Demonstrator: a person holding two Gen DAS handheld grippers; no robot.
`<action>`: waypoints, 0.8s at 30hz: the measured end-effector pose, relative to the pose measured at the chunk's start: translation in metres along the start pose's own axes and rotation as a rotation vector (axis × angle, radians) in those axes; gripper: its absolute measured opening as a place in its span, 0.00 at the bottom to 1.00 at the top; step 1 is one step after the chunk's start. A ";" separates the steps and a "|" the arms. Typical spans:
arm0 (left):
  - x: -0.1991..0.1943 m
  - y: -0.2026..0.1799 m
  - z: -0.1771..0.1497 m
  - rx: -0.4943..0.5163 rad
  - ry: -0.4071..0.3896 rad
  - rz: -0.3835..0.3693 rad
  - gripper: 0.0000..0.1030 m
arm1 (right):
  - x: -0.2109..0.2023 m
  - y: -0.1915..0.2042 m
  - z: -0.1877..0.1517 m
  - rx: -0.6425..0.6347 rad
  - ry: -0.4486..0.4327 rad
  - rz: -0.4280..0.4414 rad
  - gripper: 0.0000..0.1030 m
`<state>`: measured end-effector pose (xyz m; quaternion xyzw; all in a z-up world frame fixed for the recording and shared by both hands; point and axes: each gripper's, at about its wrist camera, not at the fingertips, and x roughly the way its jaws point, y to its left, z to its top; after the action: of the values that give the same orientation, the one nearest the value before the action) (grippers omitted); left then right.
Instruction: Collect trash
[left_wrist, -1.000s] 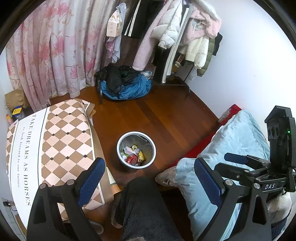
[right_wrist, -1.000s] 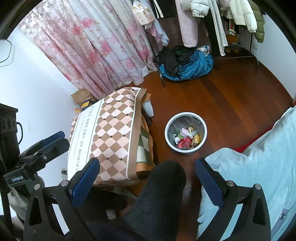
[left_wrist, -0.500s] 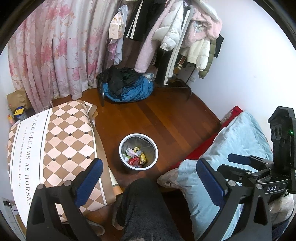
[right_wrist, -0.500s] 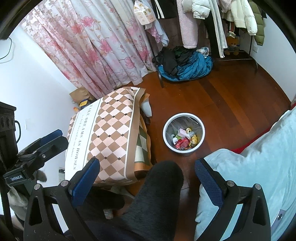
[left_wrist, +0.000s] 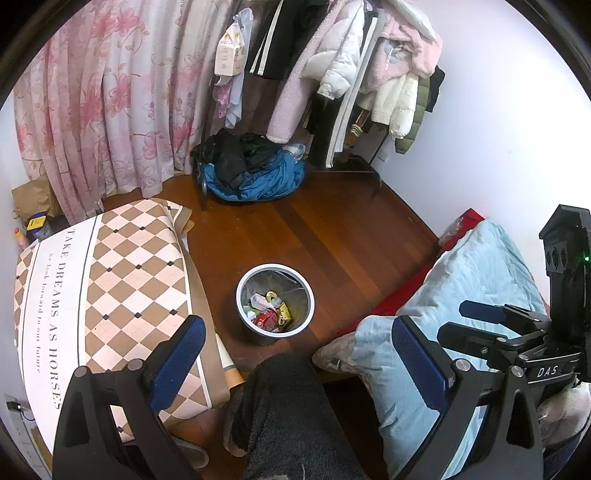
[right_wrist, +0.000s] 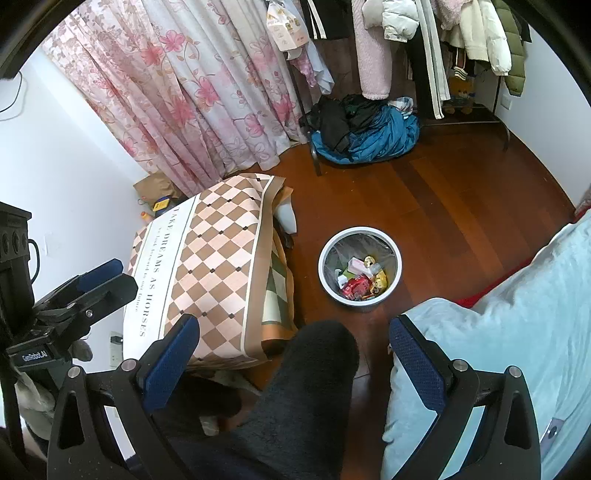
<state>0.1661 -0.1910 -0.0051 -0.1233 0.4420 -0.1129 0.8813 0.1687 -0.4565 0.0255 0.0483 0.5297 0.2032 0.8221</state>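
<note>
A round white trash bin (left_wrist: 308, 314) stands on the wooden floor, also in the right wrist view (right_wrist: 327, 284). It holds several wrappers and packets (left_wrist: 269, 314) (right_wrist: 360, 280). My left gripper (left_wrist: 295, 354) is open and empty, held high above the floor, nearer than the bin. My right gripper (right_wrist: 291, 354) is open and empty, also high above the floor. Each gripper shows at the edge of the other's view, the right one (left_wrist: 491, 325) and the left one (right_wrist: 92, 284).
A table with a checkered cloth (left_wrist: 99, 295) (right_wrist: 207, 277) stands left of the bin. A pale blue pillow (left_wrist: 461, 295) on a red-edged bed lies to the right. My dark-trousered leg (left_wrist: 284, 413) is below. A clothes pile (left_wrist: 251, 170), rack and flowered curtains stand behind.
Both grippers have drifted slightly, so the bin and room have shifted a little in the views. Both stay open and empty.
</note>
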 end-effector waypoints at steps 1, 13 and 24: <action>0.000 -0.001 0.000 -0.002 -0.002 0.001 1.00 | 0.000 -0.002 0.000 0.000 0.000 0.001 1.00; 0.001 0.000 -0.002 0.002 0.000 0.000 1.00 | 0.000 0.004 -0.002 -0.002 -0.001 -0.004 1.00; 0.000 0.000 -0.003 0.007 -0.001 -0.003 1.00 | 0.000 0.006 -0.002 -0.004 -0.002 -0.005 1.00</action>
<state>0.1639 -0.1914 -0.0066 -0.1211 0.4410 -0.1157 0.8817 0.1652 -0.4514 0.0262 0.0456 0.5286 0.2021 0.8232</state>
